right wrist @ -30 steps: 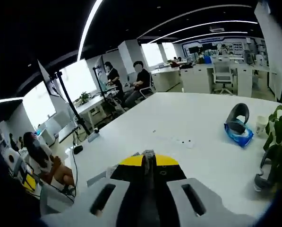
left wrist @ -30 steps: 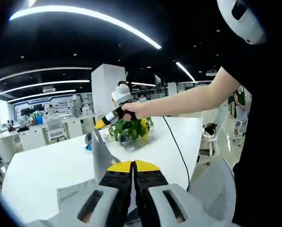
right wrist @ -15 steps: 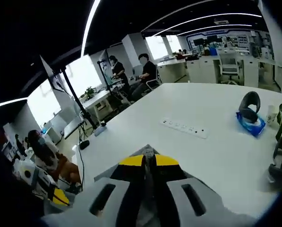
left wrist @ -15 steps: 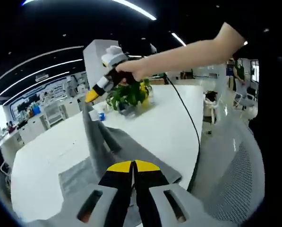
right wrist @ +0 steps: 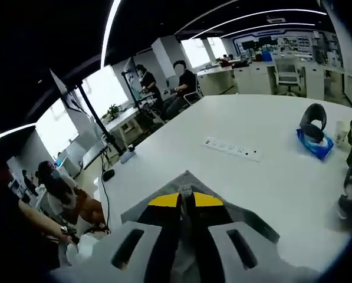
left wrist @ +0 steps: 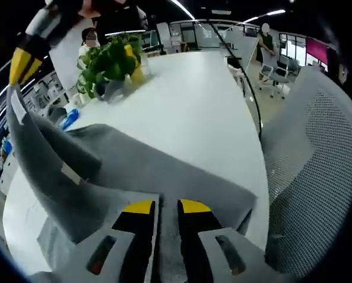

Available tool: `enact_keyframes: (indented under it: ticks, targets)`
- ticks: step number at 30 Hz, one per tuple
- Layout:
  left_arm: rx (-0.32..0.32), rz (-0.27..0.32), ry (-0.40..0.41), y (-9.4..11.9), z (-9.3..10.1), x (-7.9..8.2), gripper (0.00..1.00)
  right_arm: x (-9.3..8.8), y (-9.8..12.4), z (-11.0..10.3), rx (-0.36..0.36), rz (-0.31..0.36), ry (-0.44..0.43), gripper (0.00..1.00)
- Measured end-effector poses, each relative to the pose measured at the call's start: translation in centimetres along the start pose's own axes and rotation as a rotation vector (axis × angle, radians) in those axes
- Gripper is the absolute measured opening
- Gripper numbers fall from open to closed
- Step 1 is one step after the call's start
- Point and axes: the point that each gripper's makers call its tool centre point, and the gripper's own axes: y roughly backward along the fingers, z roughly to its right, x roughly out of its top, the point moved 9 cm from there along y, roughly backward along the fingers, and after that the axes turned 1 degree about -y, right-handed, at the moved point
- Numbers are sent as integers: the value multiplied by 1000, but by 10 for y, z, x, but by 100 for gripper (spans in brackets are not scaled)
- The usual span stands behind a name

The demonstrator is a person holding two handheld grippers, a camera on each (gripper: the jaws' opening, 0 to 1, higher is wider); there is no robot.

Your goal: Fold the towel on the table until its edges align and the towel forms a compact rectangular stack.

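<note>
One grey towel on white counter, part lifted: near corner under left tool, far corner hoisted by right tool.
Right tool pressed together, pinching towel corner.
Left tool jaws now slightly spread with cloth between them; a second ago pressed together. Grip looks loosened; whether released, cannot tell.
Lifted sheet swung higher and nearer since then: fold likely mid-carry, edges not yet aligned.
Beyond: potted plant, blue item, power strip, mesh chair.
</note>
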Motion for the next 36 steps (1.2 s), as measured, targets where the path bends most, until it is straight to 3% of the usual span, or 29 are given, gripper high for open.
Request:
enact_keyframes:
  ticks: [3,4,5,6,7,9,10,11,12,14,16,18,20,21,23,24,25,30,33,36]
  targets:
    - [165,18,-23,-8,-13,-8,17,-3,-1,4,-8,-15,-3,4]
    - [170,-2,-3,-10,-14,-12,17,-4,-1,5,-11,-18,-3,4]
    - [122,7,65,-12,-9,-14,16,-4,-2,6,-14,-20,-3,4]
    - [88,57,79,-14,-6,-12,13,-4,-3,7,-16,-21,-4,4]
    - [67,67,70,-15,-4,-13,11,-4,-3,7,-17,-20,-7,4]
    - [96,61,9,-12,-4,-14,9,-5,-5,8,-11,-16,-16,4]
    - [35,100,-8,-12,1,-11,10,-6,-6,8,-6,-13,-26,4]
    - [-11,155,62,-11,6,-7,13,-6,-7,8,-5,-11,-32,4]
    - [-4,163,102,-9,8,-6,16,-7,-7,9,-6,-7,-37,4]
    - [97,72,26,-11,3,-12,17,-8,-8,9,-9,-8,-42,4]
    - [130,54,-20,-15,0,-15,17,-9,-7,9,-11,-6,-50,4]
    - [93,97,60,-18,3,-15,14,-9,-6,8,-13,-3,-51,4]
    - [115,138,95,-17,-1,-11,5,-9,-5,8,-16,-6,-52,4]
    - [118,125,184,-19,-2,-11,4,-10,-4,7,-16,-9,-61,4]
    - [98,114,283,-21,-4,-13,2,-10,-3,7,-16,-7,-73,4]
    - [102,144,366,-20,-5,-14,2,-11,-2,7,-15,-5,-81,4]
    - [95,158,399,-18,-6,-16,1,-11,-1,7,-17,-3,-82,4]
    - [60,195,347,19,-2,-17,1,-12,5,14,-32,13,-92,4]
    - [23,324,453,56,2,-5,0,-10,9,21,-42,38,-108,4]
    - [31,401,453,91,9,9,0,-7,12,27,-46,75,-145,4]
